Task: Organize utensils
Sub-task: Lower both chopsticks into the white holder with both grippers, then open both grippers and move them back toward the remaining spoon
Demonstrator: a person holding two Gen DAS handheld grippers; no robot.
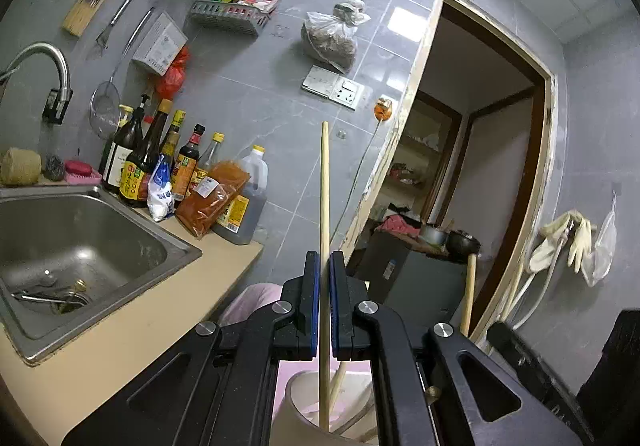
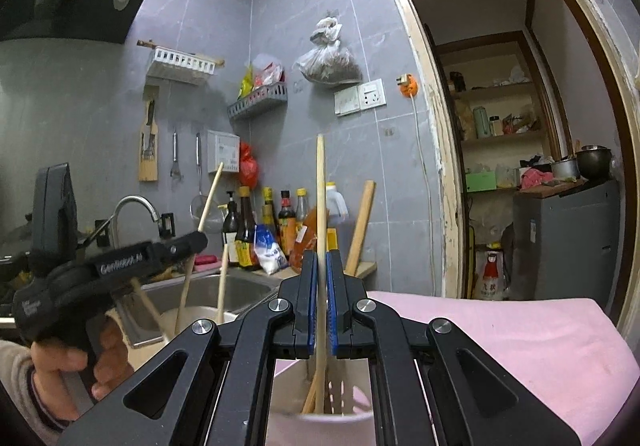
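Note:
In the left wrist view my left gripper (image 1: pixel 324 258) is shut on a pale wooden chopstick (image 1: pixel 325 182). The stick stands upright, its lower end inside a pale utensil holder (image 1: pixel 296 390) directly below. The right wrist view has my right gripper (image 2: pixel 320 256) shut on another upright chopstick (image 2: pixel 320 190); its lower end reaches into a slotted holder (image 2: pixel 352 402) that has several sticks in it. My left gripper (image 2: pixel 198 240) also shows there at the left, held by a hand (image 2: pixel 60 362), with its chopstick (image 2: pixel 210 190) leaning. A thick wooden handle (image 2: pixel 362 222) stands behind.
A steel sink (image 1: pixel 120 278) with a tap (image 1: pixel 48 54) lies to the left on the beige counter (image 1: pixel 120 350). Sauce bottles (image 1: pixel 160 158) stand along the tiled wall. A pink cloth (image 2: pixel 500 346) lies at the right, and an open doorway (image 2: pixel 500 126) leads to shelves.

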